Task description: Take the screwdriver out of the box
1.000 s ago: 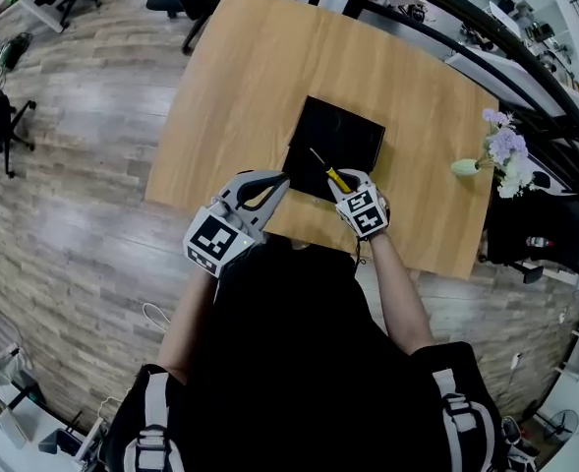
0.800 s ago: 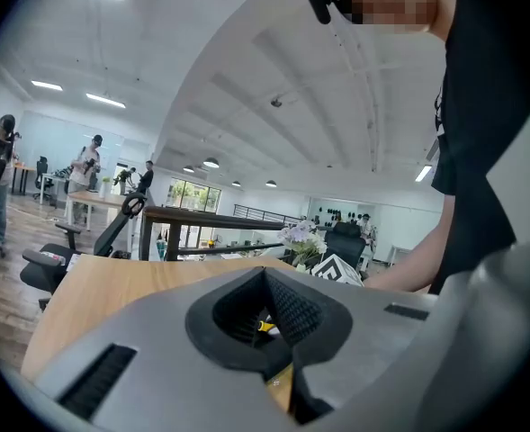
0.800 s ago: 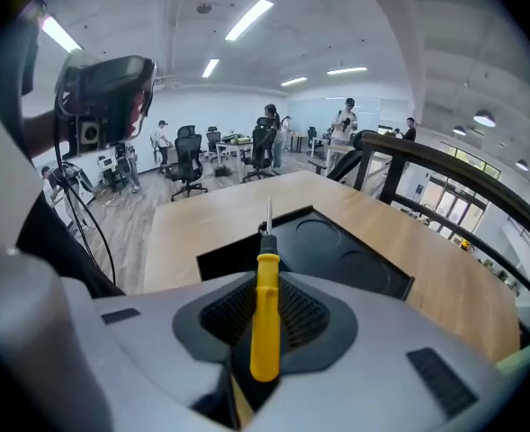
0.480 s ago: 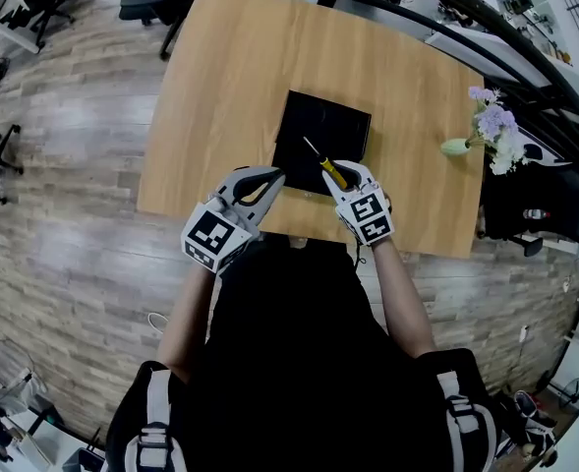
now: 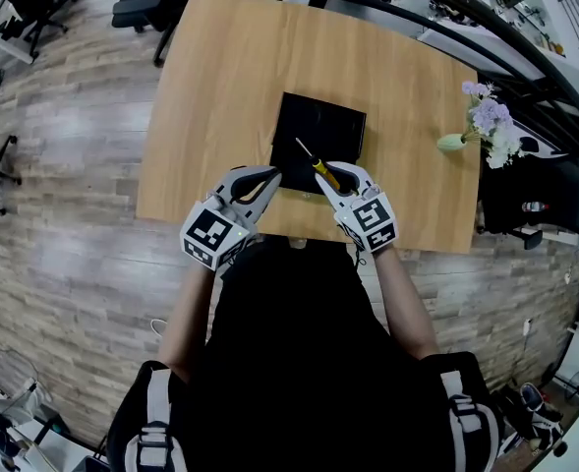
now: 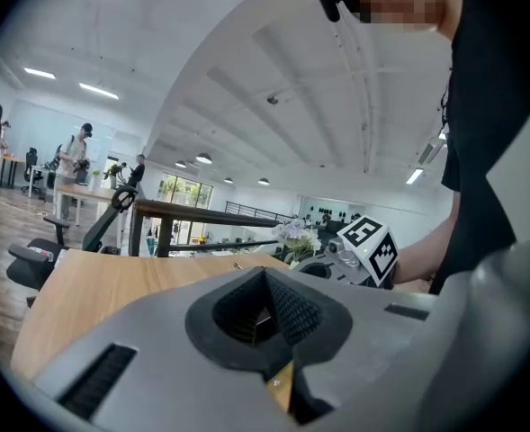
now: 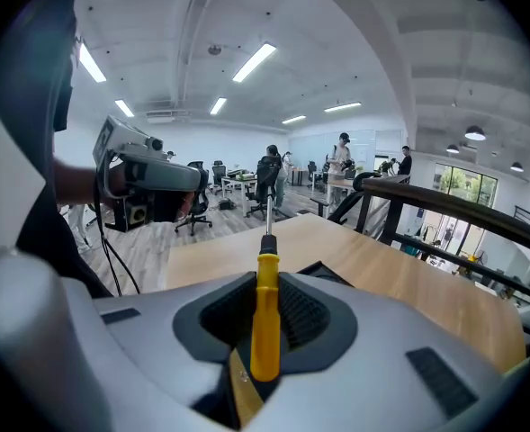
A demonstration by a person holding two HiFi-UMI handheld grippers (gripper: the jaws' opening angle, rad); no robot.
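The right gripper (image 5: pixel 333 180) is clamped on the screwdriver (image 7: pixel 265 306). Its two jaws are pressed against the yellow handle from either side, with the handle's butt down in the throat between them. The metal shaft sticks straight out past the jaw tips. From above, the handle sits over the near edge of the black box (image 5: pixel 318 126) and the shaft slants out over the box toward its far left corner. Whether the tip touches the box I cannot tell.

The left gripper (image 5: pixel 269 175) has its jaws brought together and nothing is between them. Its tips are just beside the box's near left corner, and whether they touch it I cannot tell. The two grippers are side by side near the front edge of the table (image 5: pixel 230 87), close but apart, both angled in toward the box.

The box lies flat toward the front of the table, about midway between its left and right edges. A small vase of pale flowers (image 5: pixel 486 126) stands at the table's right edge, well apart from the box.
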